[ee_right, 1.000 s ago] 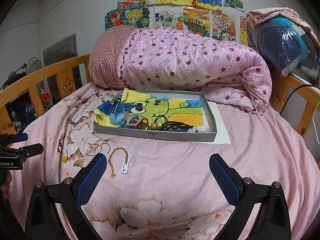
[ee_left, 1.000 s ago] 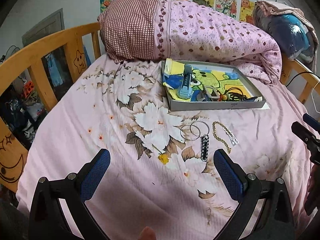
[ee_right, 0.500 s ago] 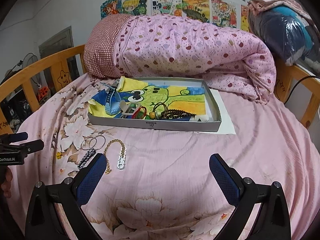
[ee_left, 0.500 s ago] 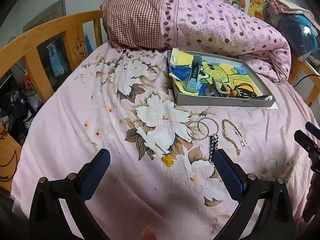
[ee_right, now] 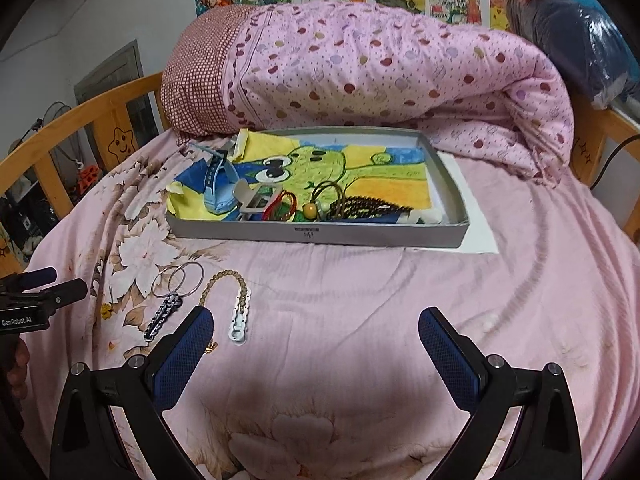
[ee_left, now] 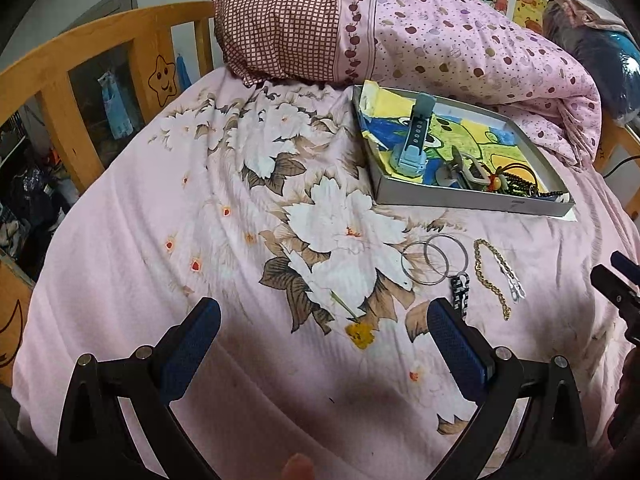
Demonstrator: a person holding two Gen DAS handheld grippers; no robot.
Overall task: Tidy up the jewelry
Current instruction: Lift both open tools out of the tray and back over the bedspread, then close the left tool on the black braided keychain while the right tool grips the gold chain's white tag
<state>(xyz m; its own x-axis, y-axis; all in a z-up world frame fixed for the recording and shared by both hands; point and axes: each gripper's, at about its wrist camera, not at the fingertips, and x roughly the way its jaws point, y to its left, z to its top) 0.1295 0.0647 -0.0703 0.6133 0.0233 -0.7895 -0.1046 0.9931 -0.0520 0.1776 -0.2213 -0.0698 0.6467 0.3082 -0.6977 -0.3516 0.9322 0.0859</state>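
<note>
The bed [ee_right: 360, 300] is carrying a gray tray [ee_right: 320, 236] at the far side, already holding a watch and beads. Both the left gripper [ee_left: 324, 340] and right gripper [ee_right: 316, 344] are hovering with jaws released, empty. The gold chain [ee_right: 224, 280] is lying near the tray's left corner, doubled, running near-to-far; pinching across it at mid-length looks best.

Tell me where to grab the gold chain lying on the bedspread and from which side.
Probably grip the gold chain at its silver clasp end, coming from above. It lies flat and limp on the bedspread, so only a top-down pinch gets fingers around it. The clasp is the stiffest, widest part, and sits apart from the rings.
</note>
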